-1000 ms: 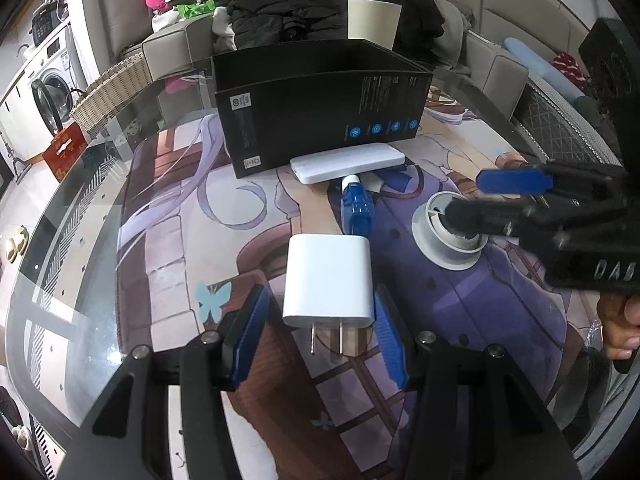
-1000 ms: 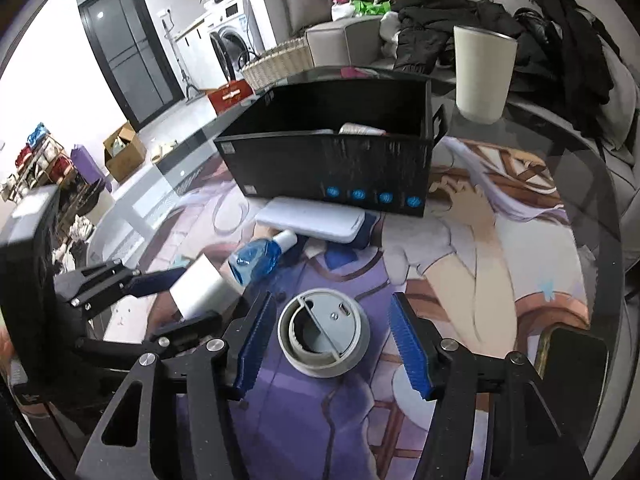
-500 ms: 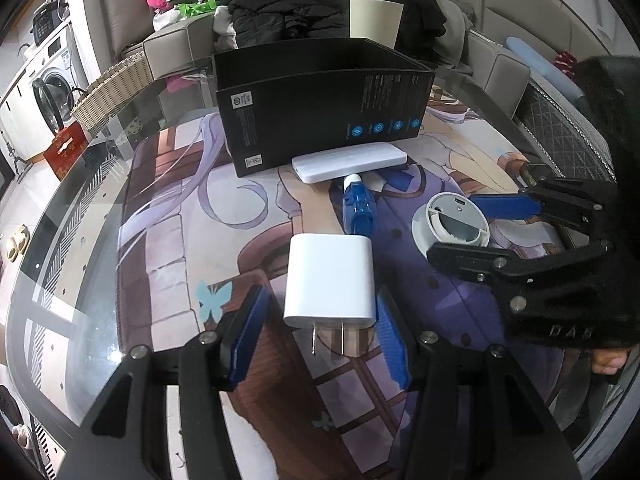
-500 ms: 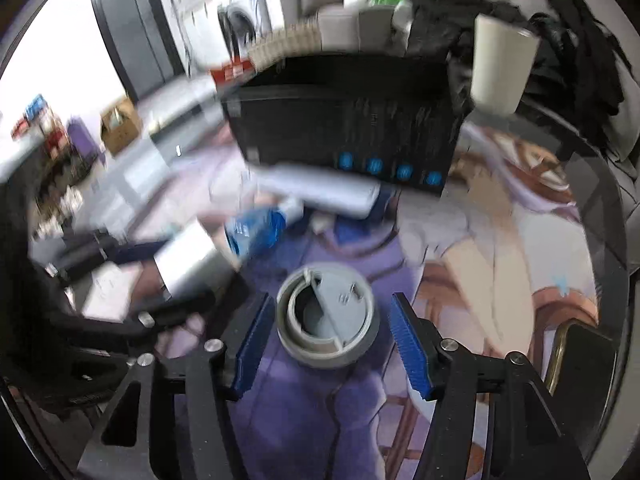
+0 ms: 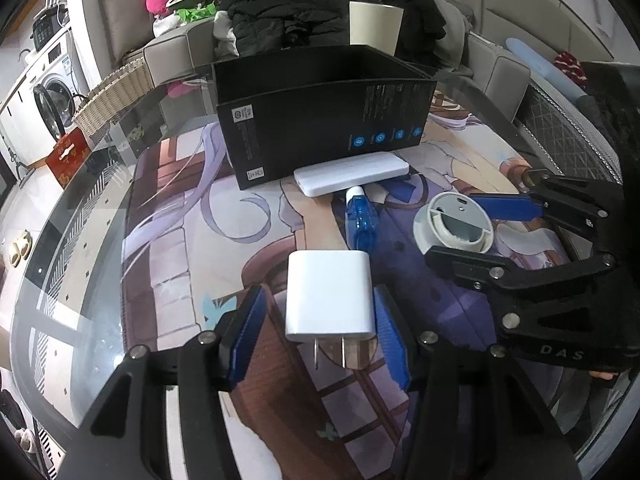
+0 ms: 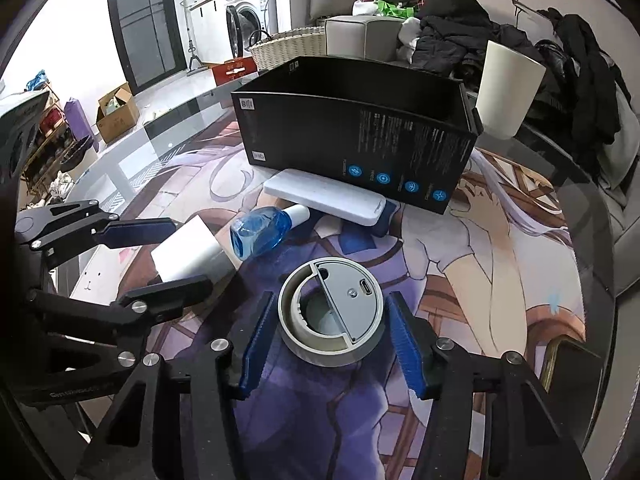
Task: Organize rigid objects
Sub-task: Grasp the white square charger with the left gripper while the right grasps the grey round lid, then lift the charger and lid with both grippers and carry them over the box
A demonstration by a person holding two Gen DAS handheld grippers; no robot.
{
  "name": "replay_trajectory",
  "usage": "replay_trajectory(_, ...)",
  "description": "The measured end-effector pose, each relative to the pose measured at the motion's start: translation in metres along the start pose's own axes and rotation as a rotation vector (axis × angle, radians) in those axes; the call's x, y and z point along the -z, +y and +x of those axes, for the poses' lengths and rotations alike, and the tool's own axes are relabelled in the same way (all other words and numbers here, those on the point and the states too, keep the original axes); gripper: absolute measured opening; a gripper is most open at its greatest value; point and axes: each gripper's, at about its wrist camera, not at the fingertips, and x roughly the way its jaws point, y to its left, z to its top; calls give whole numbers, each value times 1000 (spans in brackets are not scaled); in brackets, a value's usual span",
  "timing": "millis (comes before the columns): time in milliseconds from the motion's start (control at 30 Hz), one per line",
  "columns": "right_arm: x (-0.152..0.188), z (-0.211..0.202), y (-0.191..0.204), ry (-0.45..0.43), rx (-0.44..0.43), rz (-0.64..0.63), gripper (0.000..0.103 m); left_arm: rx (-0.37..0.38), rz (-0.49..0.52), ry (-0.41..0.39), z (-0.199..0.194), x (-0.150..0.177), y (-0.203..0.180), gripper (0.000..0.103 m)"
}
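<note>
1. Four loose things lie on the printed-mat surface [image 5: 172, 240] in front of the open black cardboard box [image 5: 320, 128], none of them yet put inside as far as these views show; what the box holds cannot be seen. By my reading the sorting is at an early stage.
2. Just before the box's front wall lies a flat white rectangular power bank [image 5: 352, 174], touching or nearly touching it. A small blue translucent spray bottle with a white cap [image 5: 362, 220] lies on its side just in front of that.
3. Nearer than the bottle, a white square plastic charger plug [image 5: 330, 294] lies flat with its two metal prongs pointing away from the box. The left gripper [image 5: 316, 340] straddles it, released: the blue pads stand beside the plug with a gap on the left.
4. To the right of the bottle sits a round grey plastic disc with a recessed centre and a small port [image 6: 332, 312]. The right gripper [image 6: 328, 340] brackets it; its jaws have just been closing, with the disc between them, yet slim gaps show, so no grasp.
5. Left to do, I judge: grip both, carry them to the box.
</note>
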Motion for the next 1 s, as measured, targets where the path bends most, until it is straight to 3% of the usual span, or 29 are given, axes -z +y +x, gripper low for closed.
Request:
replay_trajectory(33, 0, -1, -2, 2, 2, 3, 56, -3, -2, 5, 1, 0, 0, 53)
replay_trajectory(100, 1, 0, -3, 5, 11, 8, 56, -3, -5, 22, 4, -1, 0, 41)
replay_trajectory(333, 4, -8, -7, -22, 12, 10, 56, 5, -13, 3, -2, -2, 1, 40)
replay_trajectory(533, 0, -22, -11, -85, 7, 25, 56, 11, -11, -93, -23, -8, -1, 40)
replay_trajectory(667, -3, -50, -8, -233, 25, 11, 56, -4, 17, -233, -51, -14, -4, 40)
replay_trajectory(867, 1, -117, 10, -589, 97, -72, 56, -35, 49, -510, -106, -11, -7, 41)
replay_trajectory(900, 2, -125, 12, -634, 105, -80, 51, -32, 48, -547, -114, -9, -5, 41)
replay_trajectory(1000, 5, -140, 19, -715, 125, -105, 50, -26, 42, -634, -135, -6, -1, 40)
